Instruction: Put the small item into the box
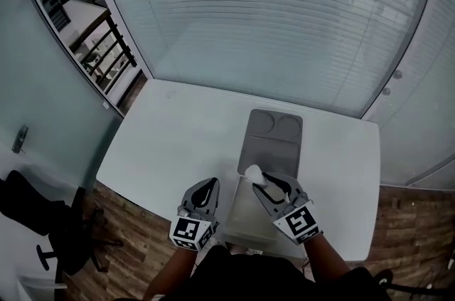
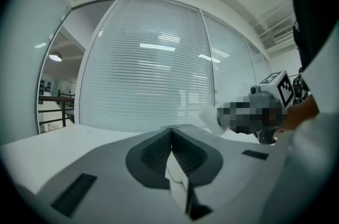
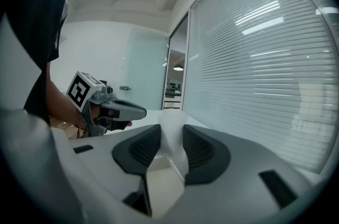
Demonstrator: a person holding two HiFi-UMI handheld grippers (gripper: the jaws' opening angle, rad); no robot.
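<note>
On the far left an office chair (image 1: 28, 210) stands on the wood floor (image 1: 124, 218), well clear of the bench (image 1: 178, 143). The white bench's left edge slants away toward the glass wall, and its whole left half is bare, so there is free room on that side.

The left gripper (image 1: 211, 182) hovers near the front edge, just left of the box (image 1: 242, 221). In its own view the jaws are pressed together with nothing between them.

The box is pale and translucent. It sits at the front edge of the bench, between the two grippers. Just behind it lies a grey tray (image 1: 275, 139) with two round recesses, and its far end is close to the blinds (image 1: 284, 15).

The right gripper (image 1: 264, 178) is over the box's far right corner. Its jaws are clamped on the small item (image 1: 253, 172), a white piece that sticks out past the fingertips above the box's far rim. The right gripper view shows the pads pressing on it from both sides.

Right of the tray a narrower bare strip runs to the bench's right edge.
</note>
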